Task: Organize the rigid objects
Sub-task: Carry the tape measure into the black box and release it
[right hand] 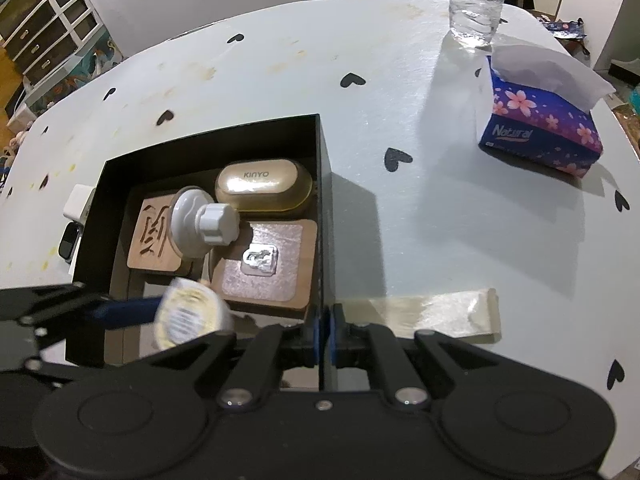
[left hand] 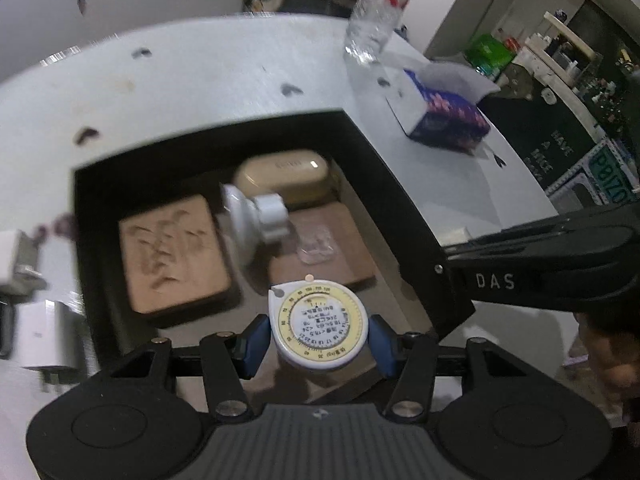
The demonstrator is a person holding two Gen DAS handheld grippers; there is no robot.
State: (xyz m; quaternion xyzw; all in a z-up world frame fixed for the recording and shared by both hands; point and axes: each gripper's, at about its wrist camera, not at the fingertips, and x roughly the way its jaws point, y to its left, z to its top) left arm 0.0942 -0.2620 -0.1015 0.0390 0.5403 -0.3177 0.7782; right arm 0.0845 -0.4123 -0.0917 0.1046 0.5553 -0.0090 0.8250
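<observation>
My left gripper is shut on a round white tape measure with a yellow dial, its blue pads pressing both sides. It hangs over the near part of an open black box. In the box lie a gold earbud case, a white suction knob, a carved wooden tile and a second wooden tile with a clear clip on it. In the right wrist view the tape measure looks blurred. My right gripper is shut on the right wall of the black box.
The white table has black heart marks. A water bottle and a blue tissue box stand at the far right. A strip of tape lies right of the box. White chargers sit left of it.
</observation>
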